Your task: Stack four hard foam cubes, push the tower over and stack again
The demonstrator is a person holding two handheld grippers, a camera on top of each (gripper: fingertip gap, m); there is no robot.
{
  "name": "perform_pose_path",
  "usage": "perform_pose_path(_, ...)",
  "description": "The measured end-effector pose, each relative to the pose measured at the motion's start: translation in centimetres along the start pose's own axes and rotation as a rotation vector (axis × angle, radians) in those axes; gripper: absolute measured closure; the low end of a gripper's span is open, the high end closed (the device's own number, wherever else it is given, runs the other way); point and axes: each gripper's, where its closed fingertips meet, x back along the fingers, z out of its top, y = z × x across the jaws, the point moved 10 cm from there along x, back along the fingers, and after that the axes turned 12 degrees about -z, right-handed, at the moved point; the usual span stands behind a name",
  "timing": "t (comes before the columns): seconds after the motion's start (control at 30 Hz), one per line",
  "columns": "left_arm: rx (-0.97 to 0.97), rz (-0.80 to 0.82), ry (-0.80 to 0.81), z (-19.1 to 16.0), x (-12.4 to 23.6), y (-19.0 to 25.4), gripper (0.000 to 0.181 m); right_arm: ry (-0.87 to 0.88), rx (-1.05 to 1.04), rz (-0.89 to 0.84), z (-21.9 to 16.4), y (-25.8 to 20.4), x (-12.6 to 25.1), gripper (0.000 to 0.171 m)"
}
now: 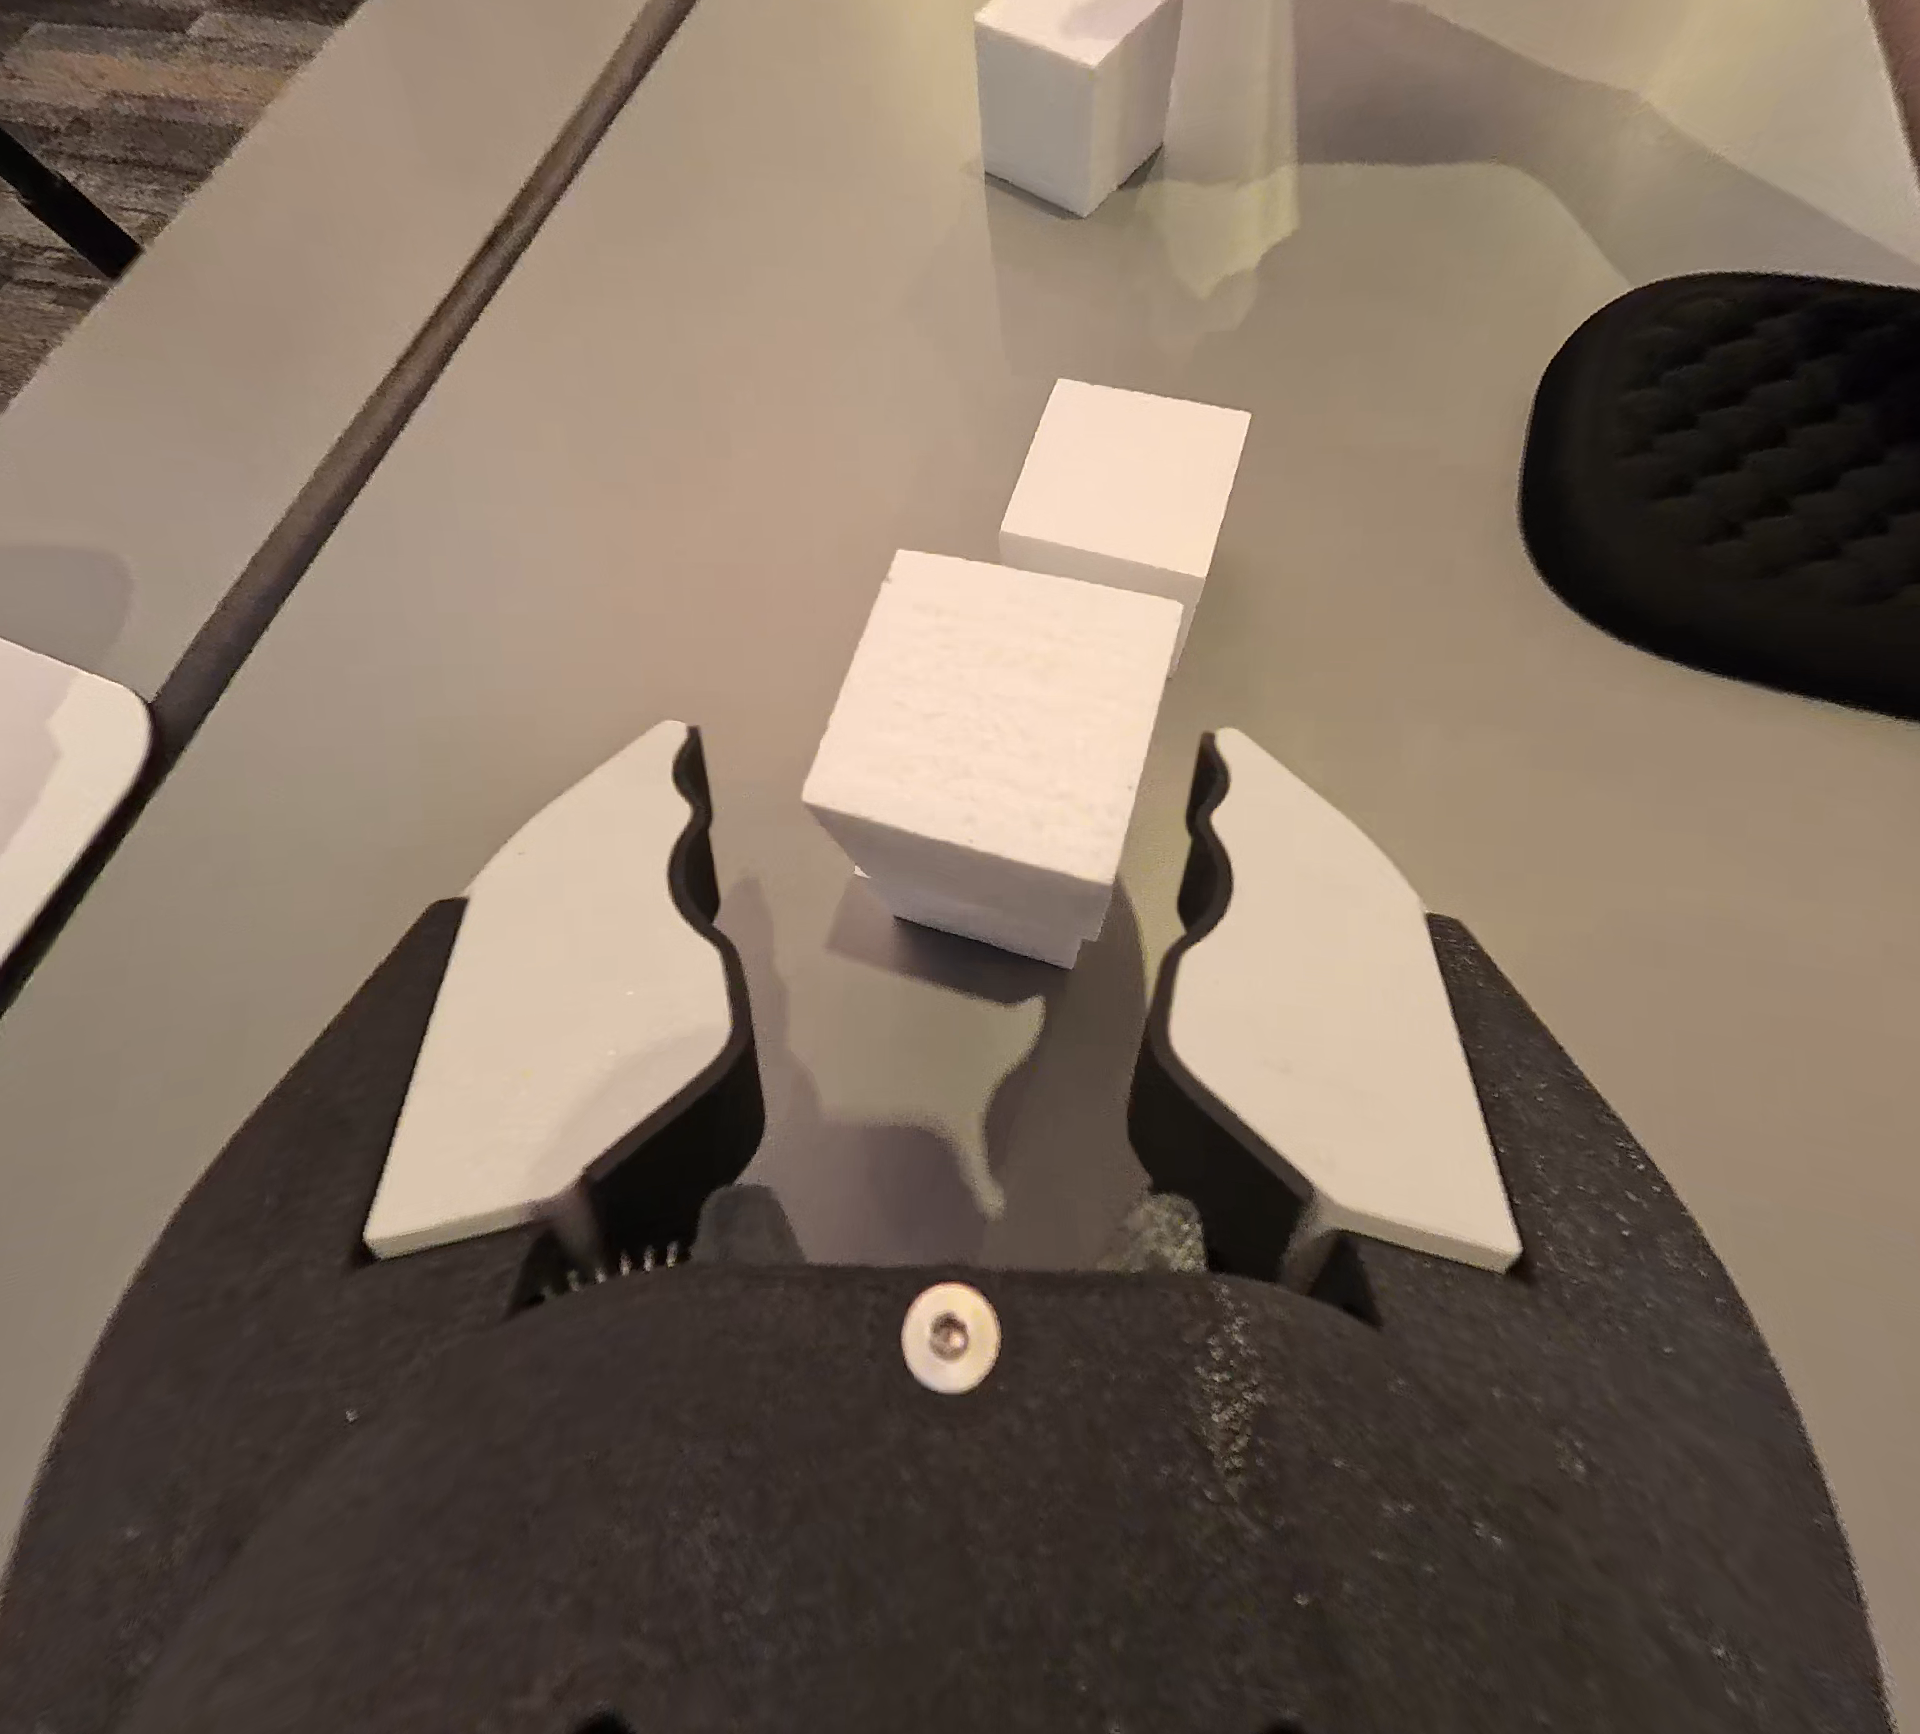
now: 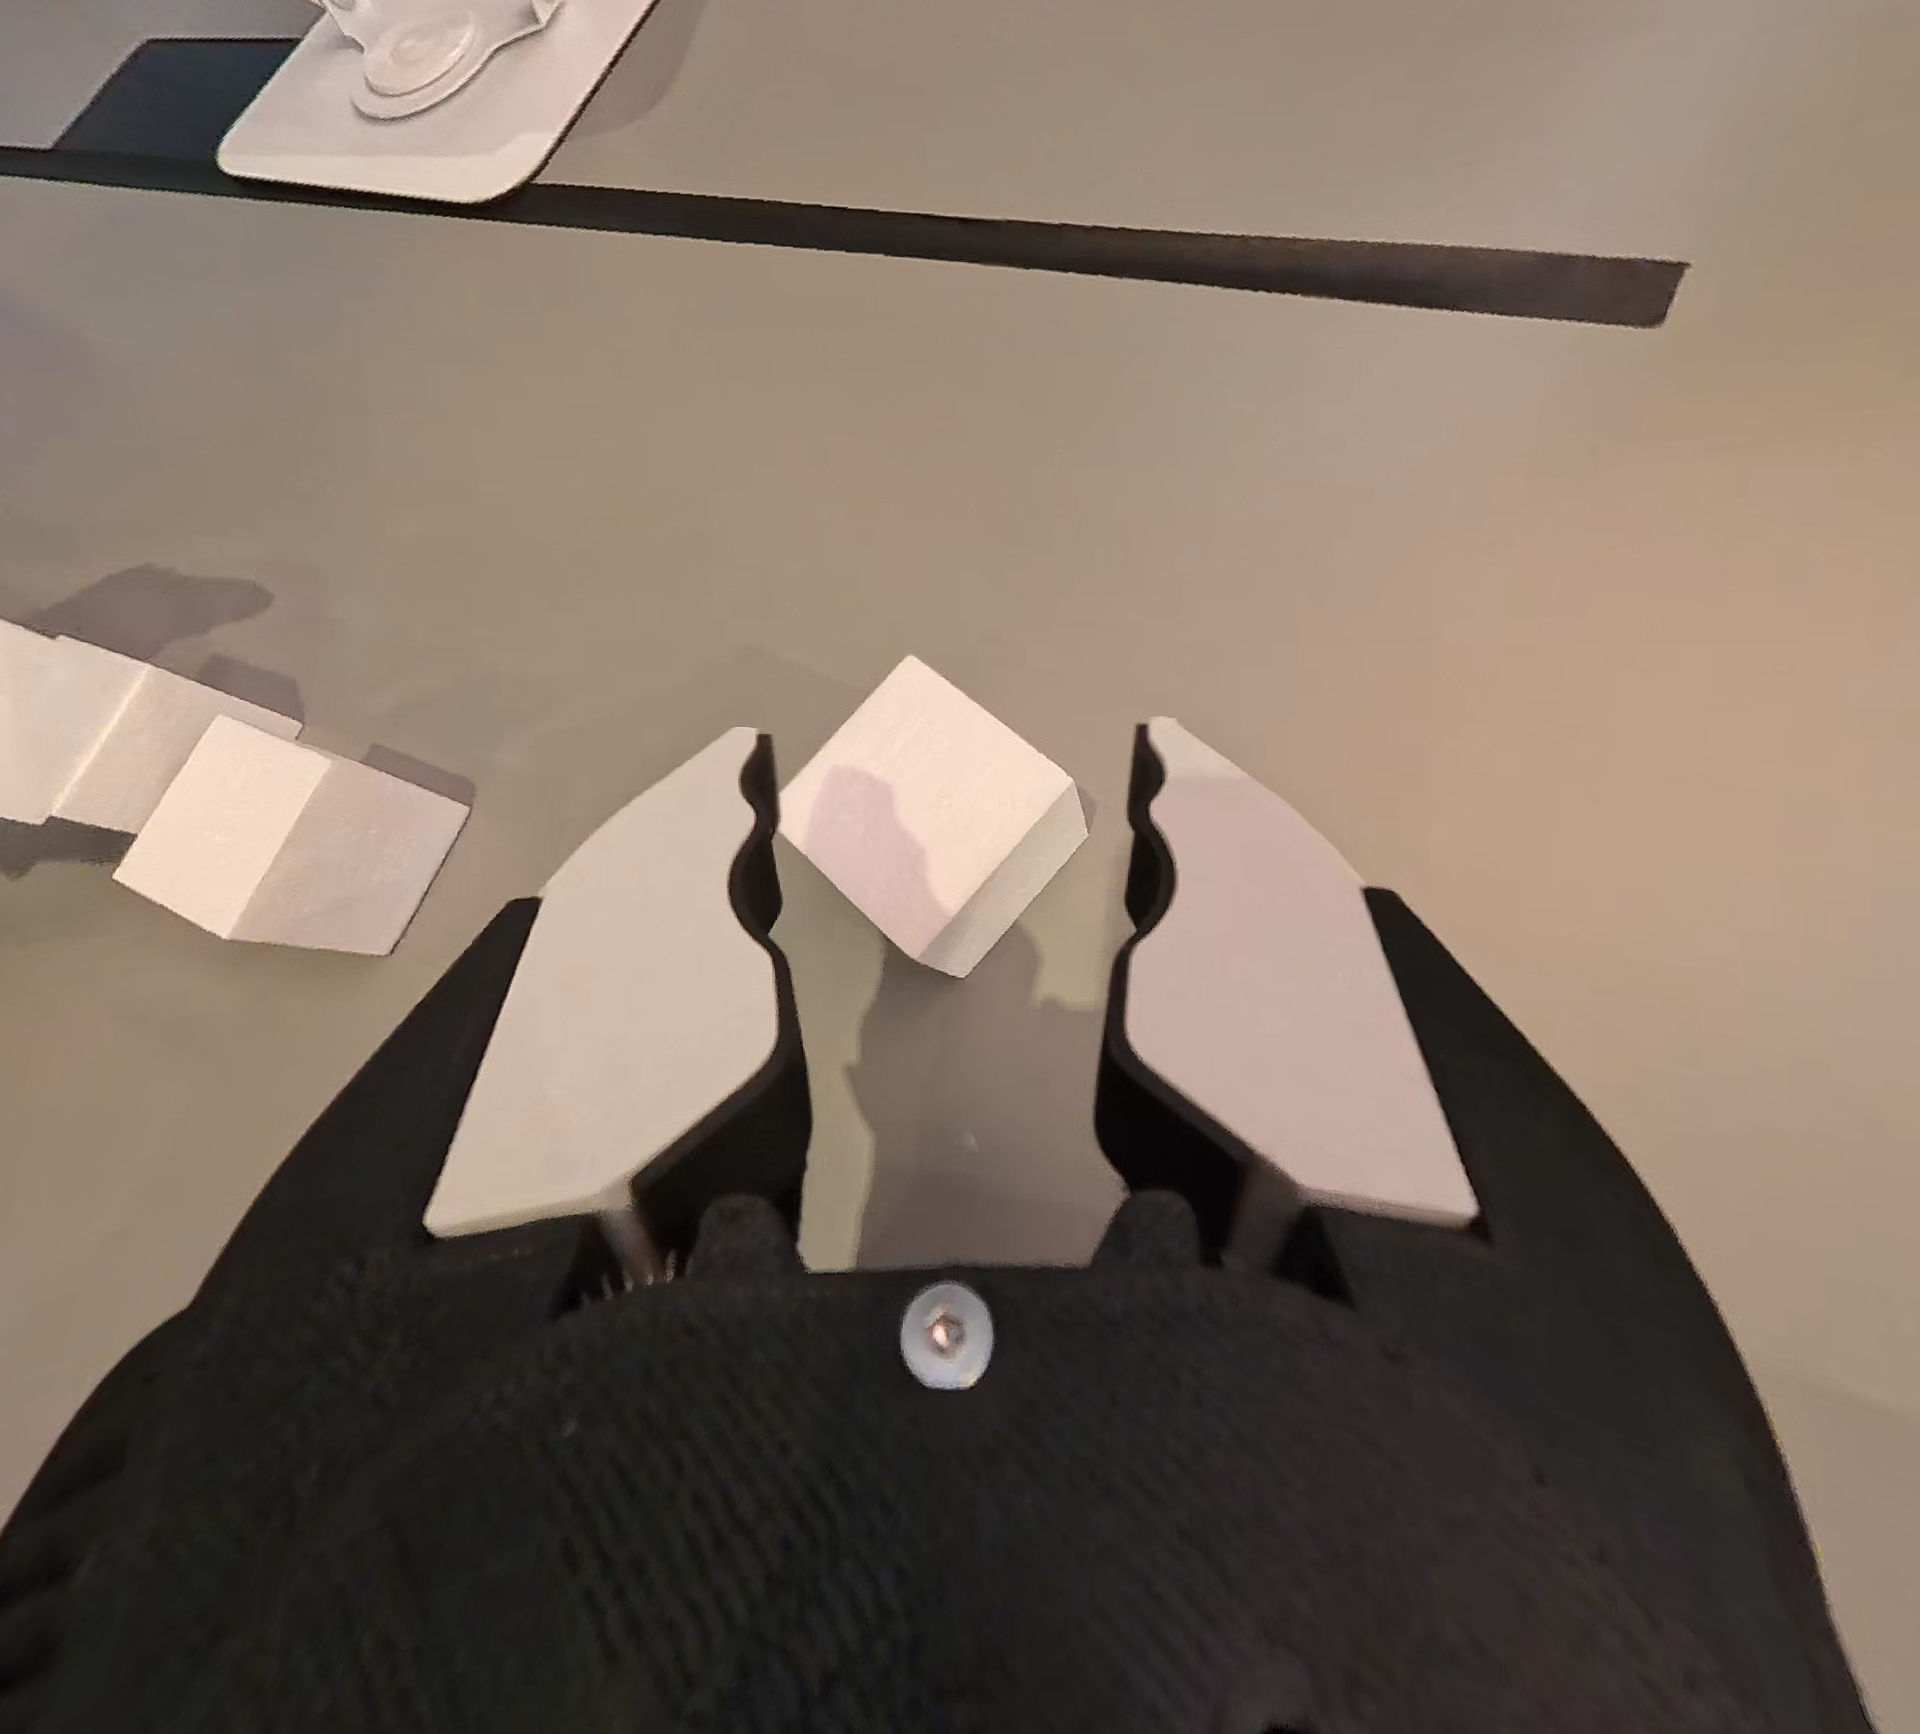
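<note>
Left gripper (image 1: 951,749): its jaws are held wide apart above the grey table (image 1: 623,489); nothing is clamped.
Nearest cube (image 1: 987,749): seen in the centre of the left wrist view, between and just ahead of the parted fingertips; no contact with either finger is seen. Stepped edges below it suggest something underneath, but this cannot be told for certain.
Second cube (image 1: 1127,489): placed just behind the nearest cube, slightly to the right in the frame.
Far cube (image 1: 1075,69): standing alone in the upper centre of the left wrist view, well apart from the other two.
Right gripper (image 2: 951,739): its jaws are spread apart, with nothing gripped.
Rotated cube (image 2: 930,806): set corner-on between the right fingertips, lying on the table; it is close to the left-hand finger in the frame, contact not clear.
Side cubes (image 2: 281,837): a cluster of white blocks is seen at the left edge of the right wrist view.
Black pad (image 1: 1745,489): at the right edge of the left wrist view.
White stand (image 2: 436,74): in the upper left of the right wrist view, beside a dark strip (image 2: 1039,240).
</note>
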Motion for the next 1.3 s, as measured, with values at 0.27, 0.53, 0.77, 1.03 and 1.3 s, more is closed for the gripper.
perform_pose_path(0.27,-0.001,0.072,0.133,2.2,6.8,0.0,0.096,-0.228,-0.334,-0.234,1.3,-1.3,-0.1,0.101)
perform_pose_path(0.53,-0.003,0.201,0.167,1.1,13.1,0.1,0.103,-0.486,-0.187,-0.434,1.7,-5.0,-2.6,0.089)
perform_pose_path(0.77,0.092,0.197,0.196,-0.2,15.2,-1.9,0.106,-0.593,-0.132,-0.494,1.1,-5.5,-3.5,0.097)
perform_pose_path(1.03,0.118,0.224,0.204,-0.8,17.3,-2.2,0.108,-0.639,-0.149,-0.439,0.4,-5.1,-3.4,0.109)
perform_pose_path(1.3,0.124,0.252,0.217,-1.0,18.7,-2.1,0.11,-0.548,-0.179,-0.311,1.3,-5.1,-2.0,0.11)
